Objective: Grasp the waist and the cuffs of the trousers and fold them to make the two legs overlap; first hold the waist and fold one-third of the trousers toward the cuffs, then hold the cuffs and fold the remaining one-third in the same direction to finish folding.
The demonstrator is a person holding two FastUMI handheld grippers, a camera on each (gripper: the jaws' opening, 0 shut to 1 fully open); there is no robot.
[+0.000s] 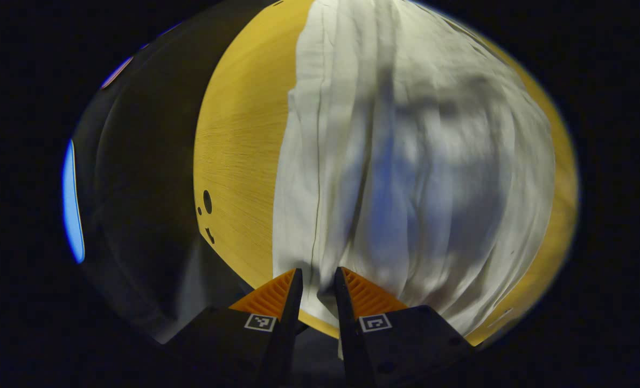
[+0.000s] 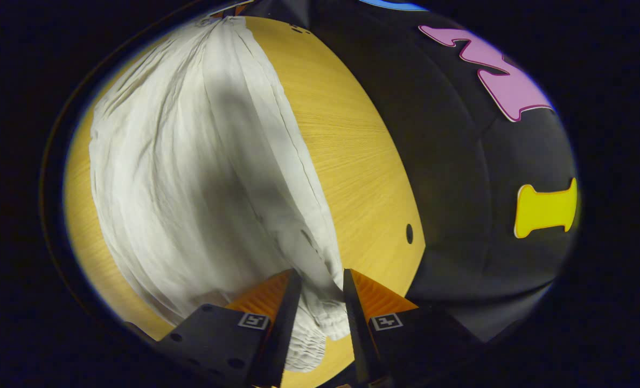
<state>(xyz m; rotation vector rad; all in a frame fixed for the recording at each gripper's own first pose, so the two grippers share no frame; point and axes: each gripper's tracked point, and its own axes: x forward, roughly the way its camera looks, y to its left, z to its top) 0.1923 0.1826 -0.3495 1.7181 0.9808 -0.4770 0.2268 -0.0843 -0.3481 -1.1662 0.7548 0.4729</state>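
The creased white cloth trousers (image 1: 406, 161) (spread on the yellow wooden table (image 1: 234, 151)) are pinched at lower centre by the left gripper (image 1: 318, 280) and right gripper (image 2: 321, 283).

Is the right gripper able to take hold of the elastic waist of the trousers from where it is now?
Probably yes: the right gripper already straddles the gathered waist of the white trousers, nothing between.
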